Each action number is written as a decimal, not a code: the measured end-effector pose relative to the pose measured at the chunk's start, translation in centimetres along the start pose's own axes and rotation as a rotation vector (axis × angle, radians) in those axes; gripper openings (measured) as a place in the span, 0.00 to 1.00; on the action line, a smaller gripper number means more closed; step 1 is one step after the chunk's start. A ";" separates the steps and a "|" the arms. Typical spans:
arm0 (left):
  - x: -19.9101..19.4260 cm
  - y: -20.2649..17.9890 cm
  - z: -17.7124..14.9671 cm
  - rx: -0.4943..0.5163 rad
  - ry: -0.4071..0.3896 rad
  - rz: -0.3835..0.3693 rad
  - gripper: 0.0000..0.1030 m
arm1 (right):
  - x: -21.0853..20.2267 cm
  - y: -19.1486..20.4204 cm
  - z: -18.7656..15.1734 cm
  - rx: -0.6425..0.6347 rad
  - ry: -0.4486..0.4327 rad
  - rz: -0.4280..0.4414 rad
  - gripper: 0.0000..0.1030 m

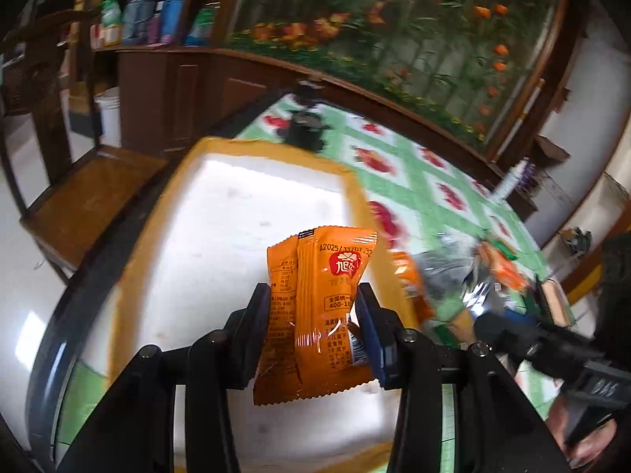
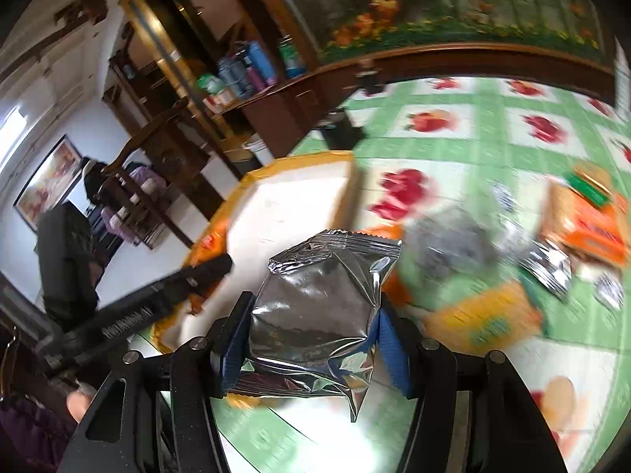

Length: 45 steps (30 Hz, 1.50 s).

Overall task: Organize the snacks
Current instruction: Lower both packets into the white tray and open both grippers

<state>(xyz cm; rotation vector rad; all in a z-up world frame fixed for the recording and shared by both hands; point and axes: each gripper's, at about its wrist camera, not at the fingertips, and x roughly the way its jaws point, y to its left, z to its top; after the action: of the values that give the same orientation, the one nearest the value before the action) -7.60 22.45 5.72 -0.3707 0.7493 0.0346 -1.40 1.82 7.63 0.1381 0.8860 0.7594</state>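
The left gripper (image 1: 315, 295) is clamped on an orange snack packet (image 1: 319, 307), its jaws pressing the two long sides; the packet's long axis runs straight out along the fingers, the crimped top end pointing away from the camera and the printed date reading across that far end. It hangs above a white tray (image 1: 221, 213) with an orange rim, which sits on a green-checked tablecloth (image 1: 430, 181). The right gripper (image 2: 313, 315) is closed on a squarish silver foil packet (image 2: 319, 307), gripped by its left and right edges, crimped seal pointing forward, held over the near corner of the tray (image 2: 299, 197). Only the right wrist view shows the blurred pile of loose snacks (image 2: 552, 244) on the cloth to the right in full, along with a chair (image 2: 157, 165); the left wrist view alone shows the packet's red logo.
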 end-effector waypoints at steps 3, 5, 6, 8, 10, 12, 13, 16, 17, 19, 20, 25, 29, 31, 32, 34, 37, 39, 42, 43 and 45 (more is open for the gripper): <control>0.2 1.5 -0.6 -0.014 0.017 0.025 0.42 | 2.1 1.4 1.0 -0.010 0.026 0.027 0.62; 0.5 1.9 -0.9 -0.010 0.027 0.042 0.42 | 3.5 2.1 1.6 -0.002 0.045 0.053 0.62; 0.5 2.0 -1.2 -0.005 0.031 0.048 0.42 | 4.3 2.4 1.8 0.002 0.057 0.069 0.62; 0.5 2.2 -1.7 0.013 0.033 0.071 0.42 | 5.6 3.0 2.2 0.012 0.072 0.080 0.62; 0.7 2.1 -2.2 0.030 0.036 0.097 0.42 | 6.7 3.4 2.3 0.020 0.081 0.084 0.62; 0.8 2.4 -2.6 0.030 0.047 0.111 0.42 | 8.0 3.6 2.6 0.025 0.095 0.074 0.62; 0.9 2.5 -2.7 0.028 0.053 0.114 0.42 | 8.4 3.6 2.7 0.027 0.101 0.069 0.62; 0.7 2.6 -2.7 0.024 0.053 0.115 0.42 | 9.7 3.5 2.6 0.038 0.118 0.055 0.62; 0.8 2.5 -2.8 0.030 0.057 0.123 0.42 | 9.9 3.5 2.6 0.039 0.122 0.051 0.62; 1.1 2.3 -2.9 0.032 0.066 0.140 0.42 | 10.4 3.7 2.4 0.034 0.129 0.042 0.62; 1.0 2.2 -3.0 0.036 0.064 0.147 0.42 | 10.5 3.8 2.3 0.026 0.129 0.034 0.62; 0.9 2.0 -3.0 0.045 0.059 0.162 0.42 | 10.9 4.4 2.1 -0.025 0.113 -0.019 0.63; 1.3 1.7 -3.0 0.052 0.071 0.174 0.43 | 11.0 4.8 1.7 -0.078 0.098 -0.058 0.63; 1.3 1.8 -3.0 0.052 0.075 0.174 0.45 | 11.0 4.8 1.6 -0.086 0.097 -0.054 0.63; 1.4 1.8 -3.0 0.051 0.077 0.173 0.45 | 11.0 4.9 1.6 -0.087 0.097 -0.049 0.63; 1.5 1.7 -3.0 0.051 0.084 0.175 0.47 | 10.9 4.8 1.6 -0.087 0.095 -0.037 0.65; 1.5 1.4 -3.1 0.058 0.084 0.174 0.49 | 10.6 4.7 1.5 -0.088 0.089 -0.024 0.69; 1.4 1.4 -3.2 0.060 0.080 0.178 0.49 | 10.4 4.6 1.4 -0.088 0.087 -0.013 0.69; 1.2 1.5 -3.1 0.053 0.070 0.173 0.51 | 9.9 4.3 1.4 -0.084 0.080 -0.002 0.69; 1.2 1.5 -3.1 0.050 0.069 0.169 0.53 | 9.7 4.3 1.4 -0.085 0.075 0.001 0.70; 1.2 1.4 -3.1 0.054 0.066 0.167 0.53 | 9.4 4.2 1.4 -0.088 0.068 0.015 0.70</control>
<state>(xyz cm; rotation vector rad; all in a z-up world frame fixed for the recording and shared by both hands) -9.00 22.62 2.39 -0.2580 0.8433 0.1594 1.08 11.34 4.18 0.0411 0.9149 0.8197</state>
